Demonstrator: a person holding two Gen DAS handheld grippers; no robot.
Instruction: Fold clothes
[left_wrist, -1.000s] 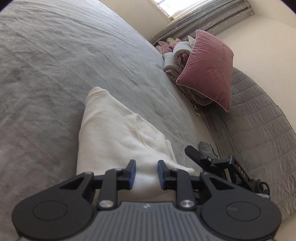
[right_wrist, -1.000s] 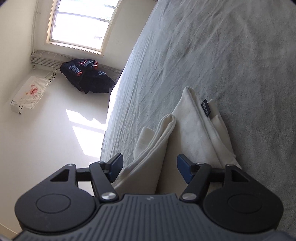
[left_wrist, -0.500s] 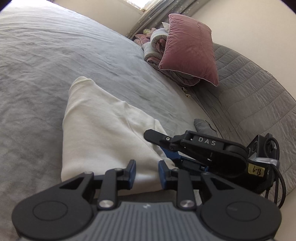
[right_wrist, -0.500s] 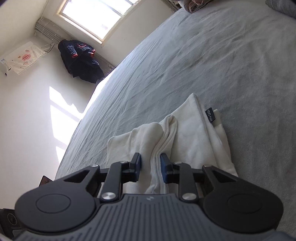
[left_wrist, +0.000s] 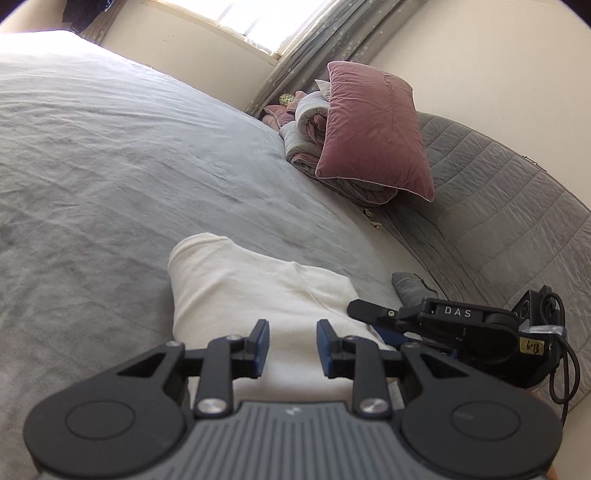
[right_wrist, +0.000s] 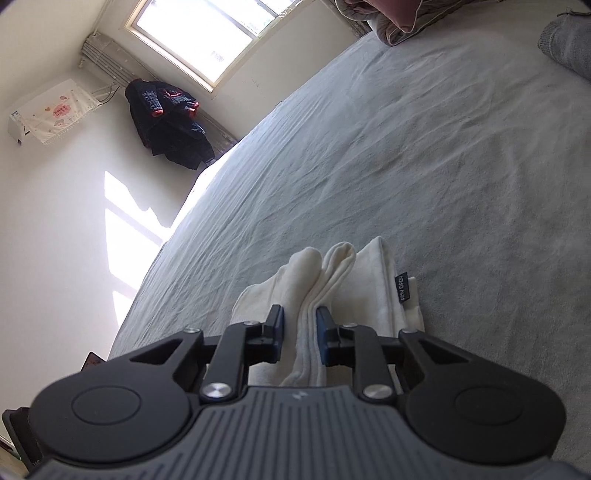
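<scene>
White garment (left_wrist: 236, 291) lies part-folded at the near edge of the grey bed (left_wrist: 110, 166), label tag (right_wrist: 402, 288) on its right side. Change in the last second: my right gripper (right_wrist: 299, 332) went from wide open around the bunched edge to nearly shut, jaws closing, stacked cloth layers pinched between the pads. Left gripper (left_wrist: 290, 345) unchanged: narrow gap, cloth between the pads, grip looks held. So both ends are now secured; I judge the next fold can be lifted. Pink pillow (left_wrist: 373, 129) well clear.
</scene>
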